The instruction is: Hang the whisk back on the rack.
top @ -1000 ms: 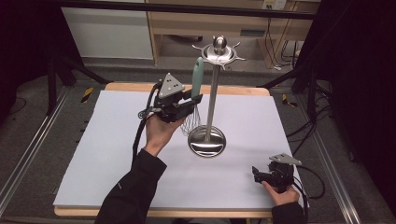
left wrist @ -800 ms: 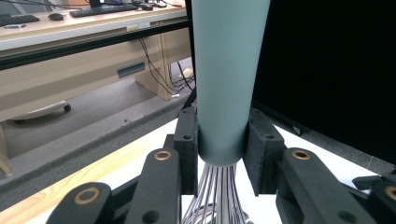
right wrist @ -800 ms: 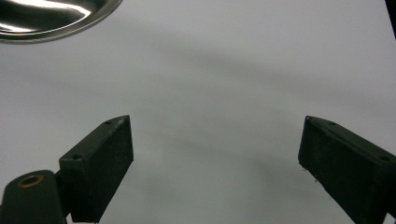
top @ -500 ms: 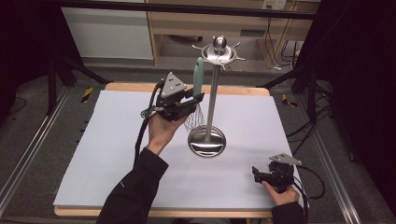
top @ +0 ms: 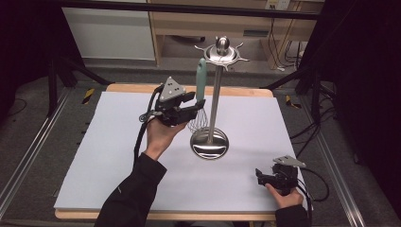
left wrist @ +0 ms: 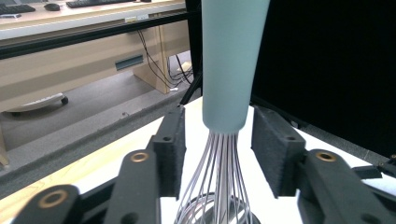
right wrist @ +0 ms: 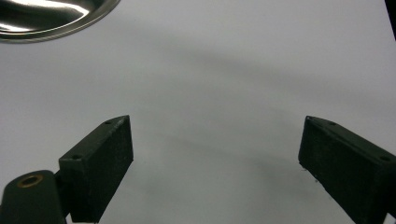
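table: a pale grey-white mat [top: 118, 156] laid flat over a light wooden tabletop [top: 142, 88], the wood showing as a thin border at the far and near edges. mat surface plain and matte.

centre of mat: a polished steel utensil stand [top: 215, 90], with a round dished base [top: 209, 143], a slim upright pole and a star-shaped hook crown with a ball knob on top. the base also shows at the upper left corner of the right gripper view [right wrist: 51, 18].

the whisk with the mint-green tapered handle and steel wire loops [top: 200, 94] hangs upright from the crown on the stand's left side, handle up, wires down, its wire head above the base and close beside the pole. in the left gripper view the handle [left wrist: 233, 60] drops between the pads, wires fanning out below.

left gripper [top: 191, 105]: held up off the mat, level, beside the stand. its jaws have just been opening; they now stand partly apart on either side of the whisk's lower handle, a clear gap each side, the pads not pressing it.

right gripper [top: 260, 176]: low at the near right of the mat, well apart from the stand. jaws spread wide, bare mat between them [right wrist: 215, 154].

room: dark floor, metal rails [top: 28, 156] along both sides of the table, a pale wooden desk [top: 227, 33] with dangling cables beyond, black drapes at the right.
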Available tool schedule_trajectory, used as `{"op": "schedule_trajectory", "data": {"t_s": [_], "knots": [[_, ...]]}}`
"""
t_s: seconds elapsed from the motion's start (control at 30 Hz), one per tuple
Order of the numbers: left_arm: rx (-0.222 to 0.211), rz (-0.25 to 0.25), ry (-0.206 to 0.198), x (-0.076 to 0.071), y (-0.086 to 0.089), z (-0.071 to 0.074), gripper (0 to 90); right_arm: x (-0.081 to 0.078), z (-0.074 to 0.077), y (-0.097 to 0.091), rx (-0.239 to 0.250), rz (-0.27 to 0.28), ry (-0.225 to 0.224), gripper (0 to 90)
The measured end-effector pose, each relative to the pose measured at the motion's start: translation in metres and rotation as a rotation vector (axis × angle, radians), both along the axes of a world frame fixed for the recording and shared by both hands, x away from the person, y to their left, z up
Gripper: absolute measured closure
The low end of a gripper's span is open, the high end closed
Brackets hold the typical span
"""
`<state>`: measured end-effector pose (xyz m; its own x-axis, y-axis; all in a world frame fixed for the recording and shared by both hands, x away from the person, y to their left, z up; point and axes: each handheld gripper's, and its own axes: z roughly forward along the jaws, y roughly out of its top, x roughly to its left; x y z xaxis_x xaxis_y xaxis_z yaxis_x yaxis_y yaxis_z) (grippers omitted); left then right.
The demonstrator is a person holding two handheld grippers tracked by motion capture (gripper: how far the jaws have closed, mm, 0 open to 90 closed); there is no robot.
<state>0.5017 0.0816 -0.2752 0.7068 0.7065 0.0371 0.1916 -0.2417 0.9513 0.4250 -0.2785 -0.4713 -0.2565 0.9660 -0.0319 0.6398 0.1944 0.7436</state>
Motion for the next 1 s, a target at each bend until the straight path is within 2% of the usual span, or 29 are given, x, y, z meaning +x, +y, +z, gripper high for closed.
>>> {"op": "schedule_trajectory", "data": {"t_s": [0.17,0.43,0.67,0.77,1.0], "knots": [[-0.007,-0.002,-0.006,-0.010,0.008,-0.002,47.0,-0.001,0.000,0.000,-0.001,-0.001,-0.001,10.5],[0.013,0.010,-0.012,-0.026,0.025,-0.012,42.8,-0.001,0.000,-0.001,-0.007,-0.005,-0.001,10.5],[0.022,0.021,-0.006,-0.038,0.044,-0.029,40.8,-0.001,-0.001,0.000,-0.006,-0.014,0.008,10.5],[0.008,0.028,0.002,-0.042,0.052,-0.036,39.9,-0.001,-0.002,-0.002,-0.013,-0.009,0.007,10.5],[-0.007,0.072,0.020,-0.051,0.077,-0.065,37.2,-0.002,-0.003,-0.003,-0.010,-0.020,0.012,10.5]]}}
